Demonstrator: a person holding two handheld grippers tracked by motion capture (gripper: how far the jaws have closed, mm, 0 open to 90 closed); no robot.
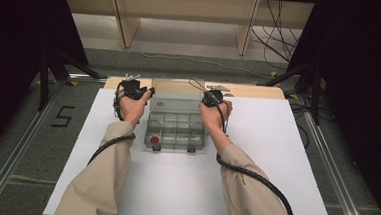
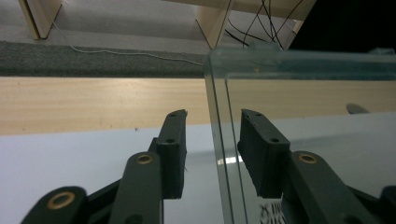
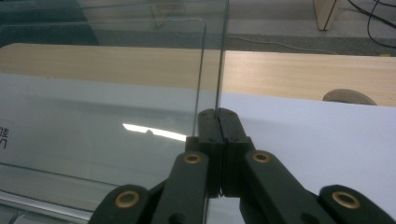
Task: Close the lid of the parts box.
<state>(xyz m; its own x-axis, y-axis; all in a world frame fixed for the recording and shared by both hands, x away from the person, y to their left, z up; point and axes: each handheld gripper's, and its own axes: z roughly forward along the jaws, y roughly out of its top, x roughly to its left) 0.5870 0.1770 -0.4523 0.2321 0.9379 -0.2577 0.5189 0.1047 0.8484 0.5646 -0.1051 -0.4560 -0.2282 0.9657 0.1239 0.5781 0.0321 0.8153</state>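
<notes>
A clear plastic compartment box (image 1: 176,131) sits mid-table with its see-through lid (image 1: 176,95) standing up at the back. One front-left compartment holds a small red item (image 1: 155,139). My left gripper (image 1: 148,92) is at the lid's left side. In the left gripper view it (image 2: 212,116) is open, its jaws on either side of the lid's edge (image 2: 218,140). My right gripper (image 1: 207,98) is at the lid's right side. In the right gripper view it (image 3: 218,113) is shut on the lid's edge (image 3: 217,70).
The box stands on a white sheet (image 1: 265,157) with a bare wooden strip (image 1: 249,91) along its far edge. Beyond are grey floor, wooden shelf legs (image 1: 126,26) and loose cables (image 1: 278,37). Dark stands flank both sides.
</notes>
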